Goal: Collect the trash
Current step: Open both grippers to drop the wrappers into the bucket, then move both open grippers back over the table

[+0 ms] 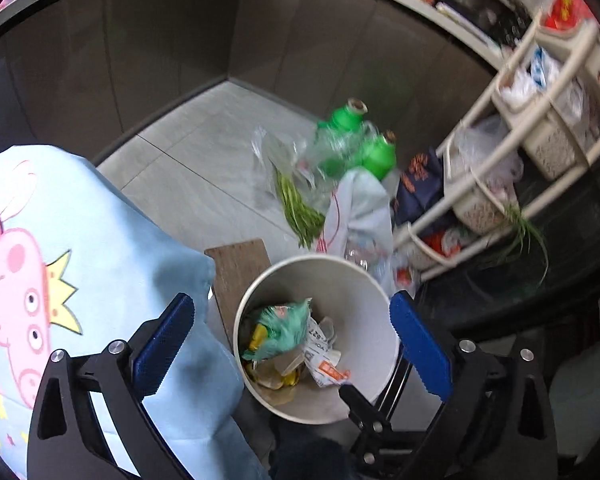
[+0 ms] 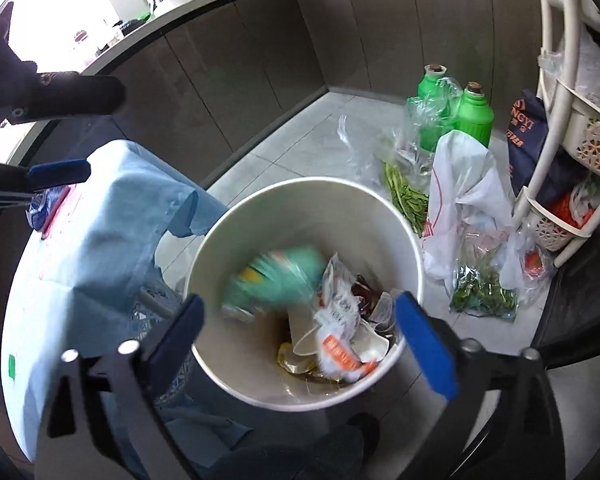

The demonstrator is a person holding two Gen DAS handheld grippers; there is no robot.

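A white round trash bin [image 1: 364,300] stands on the floor below both grippers, and it fills the middle of the right wrist view [image 2: 260,216]. Inside lie a crumpled teal wrapper [image 1: 284,326], white-and-orange packets [image 1: 324,364] and other scraps. In the right wrist view the teal wrapper [image 2: 276,280] is motion-blurred above the packets [image 2: 340,336]. My left gripper [image 1: 292,344] is open and empty over the bin. My right gripper [image 2: 300,336] is open and empty over the bin. The left gripper's blue fingertips [image 2: 60,172] show at the left edge of the right wrist view.
A table with a light-blue cartoon cloth [image 1: 60,260] stands left of the bin [image 2: 80,240]. Behind the bin are two green bottles [image 2: 456,116], plastic bags with greens [image 2: 404,192], a white bag [image 2: 460,184] and a cream basket rack [image 2: 568,128]. Dark cabinets [image 1: 160,60] line the back.
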